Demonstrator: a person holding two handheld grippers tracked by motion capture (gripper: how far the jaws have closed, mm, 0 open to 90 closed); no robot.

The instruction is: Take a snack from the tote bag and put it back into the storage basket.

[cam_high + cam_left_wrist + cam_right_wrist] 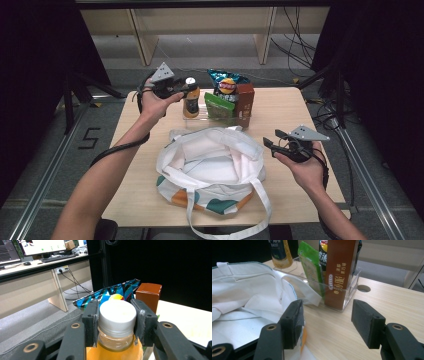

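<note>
An orange juice bottle [191, 105] with a white cap [117, 313] stands at the left end of a clear tray [200, 119]. My left gripper [184, 90] is shut on the bottle's cap and neck, one pad pressing on each side [117, 322]. A white tote bag [210, 165] with orange and teal patches lies open in the middle of the table. My right gripper [270, 145] hovers to the right of the bag, open with nothing between its pads [327, 320].
The tray [352, 287] also holds a green packet [218, 102], a blue chips bag [227, 84] and a tall brown box [245, 102]. The wooden table [290, 115] has a cable hole [363, 288] behind the tray. Shelving and cables lie beyond the far edge.
</note>
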